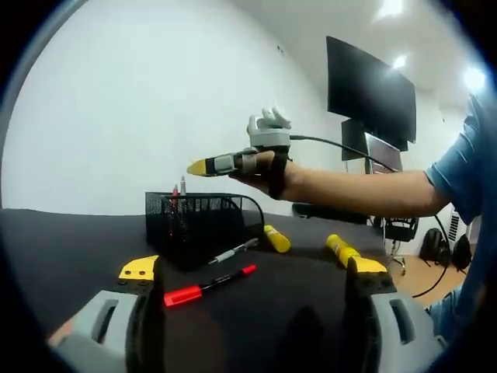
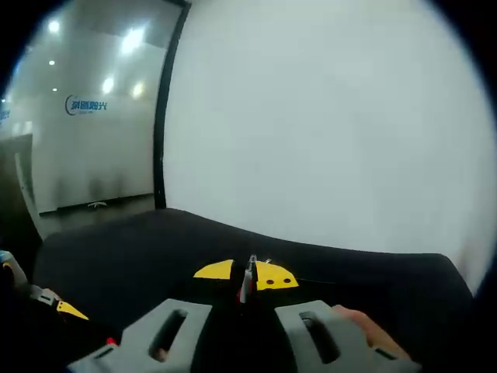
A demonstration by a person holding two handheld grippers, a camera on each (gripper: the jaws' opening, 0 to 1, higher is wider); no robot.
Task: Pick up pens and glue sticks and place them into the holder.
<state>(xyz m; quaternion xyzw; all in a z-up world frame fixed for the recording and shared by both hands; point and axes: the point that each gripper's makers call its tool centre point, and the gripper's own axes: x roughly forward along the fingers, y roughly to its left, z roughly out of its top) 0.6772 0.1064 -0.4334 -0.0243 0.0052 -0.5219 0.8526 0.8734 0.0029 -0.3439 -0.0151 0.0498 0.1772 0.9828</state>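
A black mesh holder (image 1: pixel 203 225) stands on the black table (image 1: pixel 70 249), with two pens (image 1: pixel 177 193) sticking up at its left end. In front of it lie a red marker (image 1: pixel 208 286) and a white pen (image 1: pixel 233 252). Two yellow glue sticks (image 1: pixel 276 238) (image 1: pixel 342 250) lie to its right. My left gripper (image 1: pixel 252 267) is open and low over the table, nothing between its jaws. A hand holds my right gripper (image 1: pixel 225 164) above the holder. In the right gripper view, my right gripper (image 2: pixel 247 277) is shut on a thin grey pen (image 2: pixel 248 273).
A person's arm (image 1: pixel 349 190) reaches in from the right. A dark monitor (image 1: pixel 371 89) hangs on the far wall, with an office chair (image 1: pixel 400 229) below it. The left gripper's yellow tip (image 2: pixel 70 311) shows at the lower left of the right gripper view.
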